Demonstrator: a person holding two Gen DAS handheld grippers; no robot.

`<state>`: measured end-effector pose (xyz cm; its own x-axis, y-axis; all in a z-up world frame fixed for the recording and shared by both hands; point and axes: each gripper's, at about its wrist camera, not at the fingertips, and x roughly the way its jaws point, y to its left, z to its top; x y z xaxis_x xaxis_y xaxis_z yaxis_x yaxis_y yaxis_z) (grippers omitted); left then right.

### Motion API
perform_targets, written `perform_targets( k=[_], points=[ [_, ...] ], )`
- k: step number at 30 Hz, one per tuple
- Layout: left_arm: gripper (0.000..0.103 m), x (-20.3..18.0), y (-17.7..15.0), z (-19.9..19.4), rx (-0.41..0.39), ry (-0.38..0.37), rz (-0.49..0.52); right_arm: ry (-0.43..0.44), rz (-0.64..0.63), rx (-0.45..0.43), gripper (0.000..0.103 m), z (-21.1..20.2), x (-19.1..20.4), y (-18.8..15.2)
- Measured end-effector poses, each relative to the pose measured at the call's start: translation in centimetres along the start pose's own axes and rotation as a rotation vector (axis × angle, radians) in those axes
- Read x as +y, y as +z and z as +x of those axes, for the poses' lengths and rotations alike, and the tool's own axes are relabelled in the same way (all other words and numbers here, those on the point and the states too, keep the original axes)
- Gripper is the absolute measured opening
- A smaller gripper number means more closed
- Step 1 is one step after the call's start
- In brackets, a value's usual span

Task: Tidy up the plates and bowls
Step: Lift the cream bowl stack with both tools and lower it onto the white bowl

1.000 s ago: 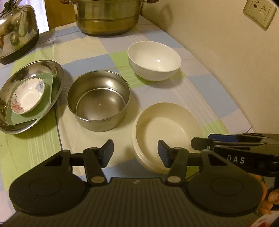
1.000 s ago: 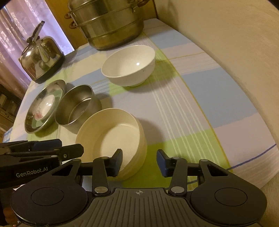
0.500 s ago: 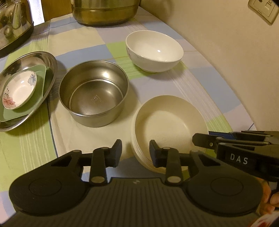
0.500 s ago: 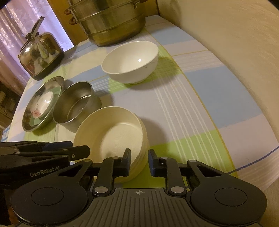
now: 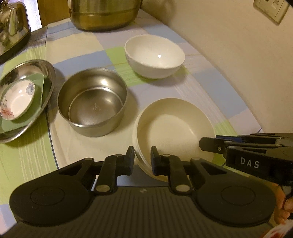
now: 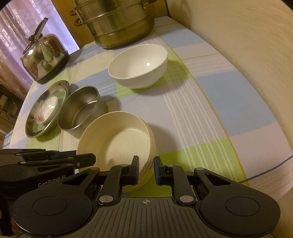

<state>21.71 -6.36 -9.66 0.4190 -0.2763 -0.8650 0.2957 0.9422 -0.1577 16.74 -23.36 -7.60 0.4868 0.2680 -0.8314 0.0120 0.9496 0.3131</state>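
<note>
A stack of cream bowls (image 5: 174, 126) sits on the checked tablecloth, also in the right wrist view (image 6: 119, 139). My left gripper (image 5: 142, 159) is shut on its near-left rim. My right gripper (image 6: 146, 169) is shut on its near-right rim. A steel bowl (image 5: 93, 102) stands left of the stack. A white bowl (image 5: 154, 55) stands behind. A steel plate (image 5: 46, 73) at the left holds a green dish (image 5: 37, 109) and a small flowered dish (image 5: 17, 99).
A large steel steamer pot (image 6: 117, 23) stands at the back, a kettle (image 6: 44, 55) at the back left. A wall (image 5: 228, 45) runs along the table's right edge, with a socket (image 5: 271, 9).
Both grippers have closed from open onto the rim of the cream bowl stack, one on each side. The other dishes have not moved.
</note>
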Motion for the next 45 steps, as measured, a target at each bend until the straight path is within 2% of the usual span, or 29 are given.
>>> perform_targets(
  k=[10,23,34,45],
  points=[
    [0.017,-0.7,3.4,-2.6,-0.075,-0.016,0.015,0.016,-0.004,-0.048,0.017,-2.5,0.2,3.0],
    [0.017,-0.4,10.6,-2.9,-0.153,-0.021,0.026,0.024,0.001,-0.119,0.017,-2.7,0.4,9.9],
    [0.017,0.6,15.8,0.1,-0.138,-0.031,0.012,0.010,0.038,-0.099,0.017,0.7,-0.6,15.0],
    [0.017,1.3,16.9,3.0,-0.097,-0.037,-0.003,-0.009,0.069,-0.060,0.017,3.7,-1.7,16.5]
  ],
)
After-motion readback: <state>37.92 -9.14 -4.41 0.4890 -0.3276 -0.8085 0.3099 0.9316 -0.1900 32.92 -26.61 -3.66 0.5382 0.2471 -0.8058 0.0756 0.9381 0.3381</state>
